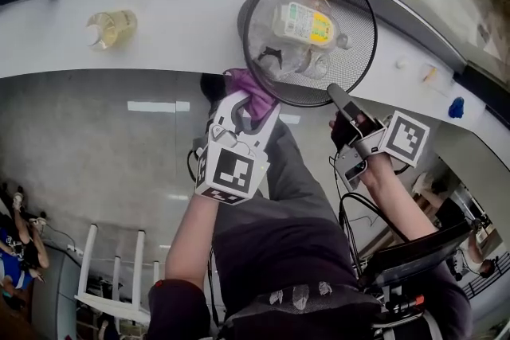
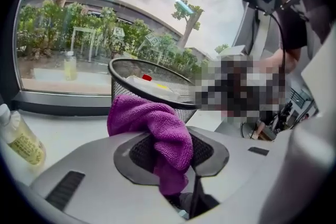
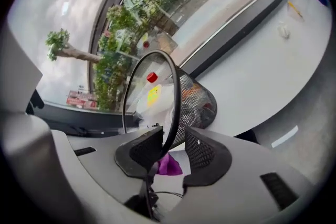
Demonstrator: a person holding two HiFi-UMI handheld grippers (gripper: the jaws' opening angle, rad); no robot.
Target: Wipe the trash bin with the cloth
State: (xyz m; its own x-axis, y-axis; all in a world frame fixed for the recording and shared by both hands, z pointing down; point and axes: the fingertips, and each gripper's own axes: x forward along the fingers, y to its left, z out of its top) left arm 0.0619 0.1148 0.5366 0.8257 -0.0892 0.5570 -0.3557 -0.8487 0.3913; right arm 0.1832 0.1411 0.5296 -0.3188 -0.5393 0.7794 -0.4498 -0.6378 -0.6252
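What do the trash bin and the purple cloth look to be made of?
Trash bin: probably black metal wire mesh with a solid rim; the bottles inside show through its wall. Cloth: purple, matte, microfibre-like fabric, judging by its fine looped nap and soft folds.

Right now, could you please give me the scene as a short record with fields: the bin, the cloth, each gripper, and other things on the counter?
trash bin: black mesh, on the white counter, plastic bottles inside
cloth: purple, at the bin's near side by the rim
left gripper: shut on the cloth
right gripper: jaws apart, the bin's rim between them
also on counter: bottle of yellowish liquid, apart from the bin
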